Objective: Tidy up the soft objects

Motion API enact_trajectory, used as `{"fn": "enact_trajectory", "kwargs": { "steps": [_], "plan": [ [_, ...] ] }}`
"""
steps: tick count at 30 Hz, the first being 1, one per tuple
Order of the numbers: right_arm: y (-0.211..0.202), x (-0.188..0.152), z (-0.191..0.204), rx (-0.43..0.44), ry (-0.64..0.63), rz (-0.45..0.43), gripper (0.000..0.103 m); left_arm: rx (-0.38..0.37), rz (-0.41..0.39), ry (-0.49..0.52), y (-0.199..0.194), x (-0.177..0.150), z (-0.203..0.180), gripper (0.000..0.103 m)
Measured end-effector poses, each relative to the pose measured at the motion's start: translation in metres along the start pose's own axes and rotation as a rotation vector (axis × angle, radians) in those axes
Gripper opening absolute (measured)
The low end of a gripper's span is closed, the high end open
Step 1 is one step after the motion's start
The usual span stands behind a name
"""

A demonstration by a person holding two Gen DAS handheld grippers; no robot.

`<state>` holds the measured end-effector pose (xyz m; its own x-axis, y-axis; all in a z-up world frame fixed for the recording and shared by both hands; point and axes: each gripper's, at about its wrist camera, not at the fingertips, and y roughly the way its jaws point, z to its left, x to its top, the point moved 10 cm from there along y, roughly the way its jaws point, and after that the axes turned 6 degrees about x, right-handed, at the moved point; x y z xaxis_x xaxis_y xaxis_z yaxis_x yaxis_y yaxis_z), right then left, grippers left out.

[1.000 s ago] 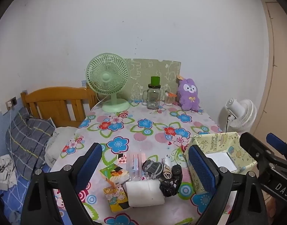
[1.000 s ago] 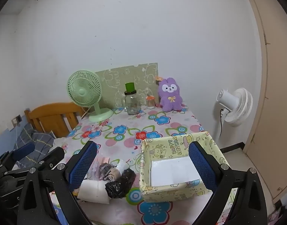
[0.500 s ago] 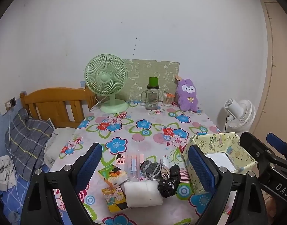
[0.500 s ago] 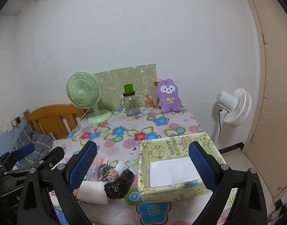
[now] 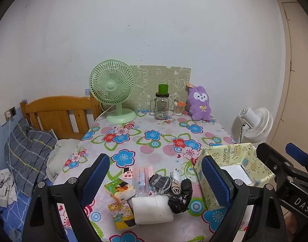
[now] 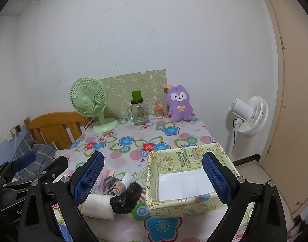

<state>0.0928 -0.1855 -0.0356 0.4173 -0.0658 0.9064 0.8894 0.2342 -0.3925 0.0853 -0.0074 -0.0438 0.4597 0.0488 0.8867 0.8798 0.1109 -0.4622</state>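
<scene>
L gripper (image 5: 155, 178) is hovering above the near table edge, jaws standing wide apart w/ nothing between them. R gripper (image 6: 152, 177) is hanging alongside, jaws likewise spread, empty, framing the yellow box (image 6: 154, 183) (white sheet lying on its floor). Soft items are sitting in a cluster just left of the box: white folded pad (image 5: 152, 206) nearest, black crumpled bag (image 5: 179, 198) touching its right side, grey rolled socks (image 5: 160, 182) and a small beige roll (image 5: 176, 185) behind. Two cartoon-print packets (image 5: 119, 189) are lying left of the pad, a clear pink pouch (image 5: 141, 176) beyond. Flowered tablecloth (image 5: 154, 139) is covering the table. Far edge: green fan (image 5: 112, 88), glass jar w/ green lid (image 5: 162, 105), purple plush (image 5: 199, 103) leaning at the wall. White fan (image 6: 248, 117) is standing on the floor, right.
</scene>
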Motion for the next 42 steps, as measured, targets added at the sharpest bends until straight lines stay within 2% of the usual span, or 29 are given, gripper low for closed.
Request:
{"fn": "enact_trajectory", "kwargs": {
  "steps": [42],
  "plan": [
    [0.0062, -0.0021, 0.0011, 0.005, 0.011, 0.008, 0.099, 0.016, -0.006, 0.008, 0.0086, -0.0047, 0.0034, 0.091]
  ]
}}
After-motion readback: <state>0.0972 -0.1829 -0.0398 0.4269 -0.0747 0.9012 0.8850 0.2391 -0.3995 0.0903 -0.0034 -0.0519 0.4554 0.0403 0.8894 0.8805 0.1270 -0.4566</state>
